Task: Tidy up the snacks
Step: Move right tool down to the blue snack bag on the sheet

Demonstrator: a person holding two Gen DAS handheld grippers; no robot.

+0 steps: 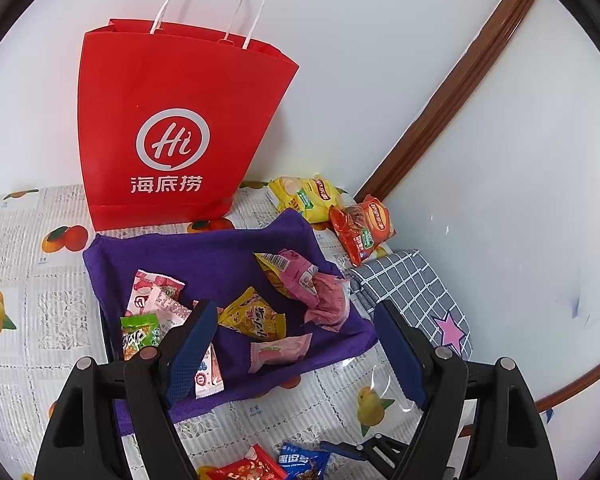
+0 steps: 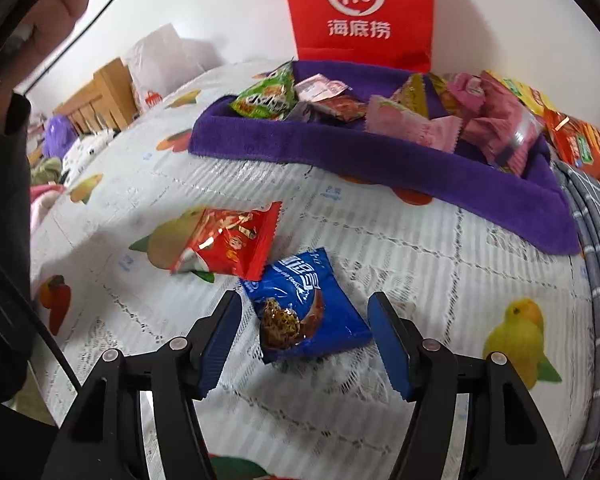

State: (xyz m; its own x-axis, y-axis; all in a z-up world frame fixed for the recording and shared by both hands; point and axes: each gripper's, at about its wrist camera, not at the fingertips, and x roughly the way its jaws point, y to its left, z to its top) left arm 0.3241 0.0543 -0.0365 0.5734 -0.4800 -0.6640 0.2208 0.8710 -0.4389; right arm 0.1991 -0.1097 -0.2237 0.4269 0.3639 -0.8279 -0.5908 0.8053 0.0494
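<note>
Because the blue cookie packet lies between its wide-open, empty fingers, the right gripper seems poised to grab it, while the left gripper, equally spread and empty, hangs above the purple towel-lined tray.

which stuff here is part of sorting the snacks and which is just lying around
Belongs to the job:
blue snack packet
red snack packet
purple towel-lined tray with snacks in it
yellow chip bag
red chip bag

Just lying about:
red paper bag
grey checked cloth
fruit-print table cover
</note>
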